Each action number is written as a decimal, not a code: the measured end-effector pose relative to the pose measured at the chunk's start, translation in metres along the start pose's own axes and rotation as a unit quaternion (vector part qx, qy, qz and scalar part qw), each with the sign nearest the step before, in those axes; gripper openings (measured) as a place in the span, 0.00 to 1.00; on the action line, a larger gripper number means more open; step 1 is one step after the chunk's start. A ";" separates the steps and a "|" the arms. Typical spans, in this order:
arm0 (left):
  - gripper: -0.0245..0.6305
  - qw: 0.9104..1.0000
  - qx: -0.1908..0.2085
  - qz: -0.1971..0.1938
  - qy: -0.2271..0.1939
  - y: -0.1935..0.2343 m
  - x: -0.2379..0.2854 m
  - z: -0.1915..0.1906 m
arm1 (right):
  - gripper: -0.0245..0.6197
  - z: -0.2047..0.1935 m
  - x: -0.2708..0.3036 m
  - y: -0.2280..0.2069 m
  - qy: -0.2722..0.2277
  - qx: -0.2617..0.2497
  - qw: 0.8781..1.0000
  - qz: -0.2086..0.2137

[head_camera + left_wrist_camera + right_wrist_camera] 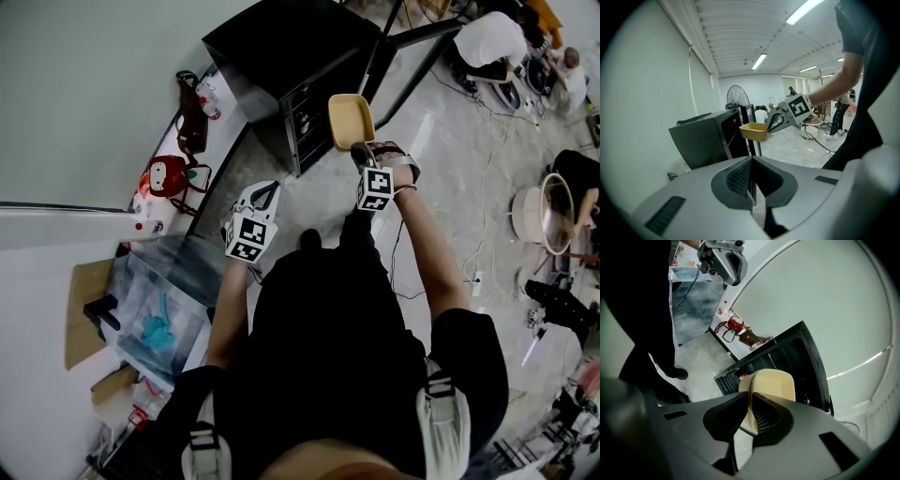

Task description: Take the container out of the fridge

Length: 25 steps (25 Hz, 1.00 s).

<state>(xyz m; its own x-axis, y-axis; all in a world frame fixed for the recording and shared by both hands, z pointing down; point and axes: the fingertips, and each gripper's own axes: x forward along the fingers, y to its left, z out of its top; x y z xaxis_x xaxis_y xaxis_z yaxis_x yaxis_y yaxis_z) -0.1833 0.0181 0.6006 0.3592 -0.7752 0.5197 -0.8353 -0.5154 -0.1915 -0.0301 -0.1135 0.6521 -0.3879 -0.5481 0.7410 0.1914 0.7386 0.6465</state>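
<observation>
A shallow beige container hangs in the air in front of the black fridge, whose door stands open. My right gripper is shut on the container's near rim. In the right gripper view the container runs out from between the jaws of that gripper, with the fridge behind. My left gripper is lower and to the left, shut with nothing in it. Seen from the left gripper, the container sits level beside the fridge.
A white table to the fridge's left carries a red bag and a brown bag. A clear plastic box stands near my left. Cables, a round tub and seated people fill the floor at right.
</observation>
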 end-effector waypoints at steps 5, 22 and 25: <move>0.07 1.000 0.004 -0.003 0.000 0.001 0.002 0.002 | 0.08 0.000 -0.004 0.006 -0.002 0.009 1.000 0.005; 0.07 1.000 0.007 -0.013 0.005 -0.004 0.007 0.002 | 0.08 -0.012 -0.005 0.016 0.009 0.025 1.000 0.009; 0.07 1.000 0.007 -0.013 0.003 -0.003 0.008 0.002 | 0.08 -0.015 -0.004 0.016 0.011 0.024 1.000 0.007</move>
<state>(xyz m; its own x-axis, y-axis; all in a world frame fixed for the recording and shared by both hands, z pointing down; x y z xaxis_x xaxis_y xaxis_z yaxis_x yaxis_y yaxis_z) -0.1773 0.0124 0.6034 0.3785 -0.7586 0.5304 -0.8194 -0.5411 -0.1893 -0.0123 -0.1052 0.6617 -0.3663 -0.5457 0.7537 0.1527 0.7638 0.6272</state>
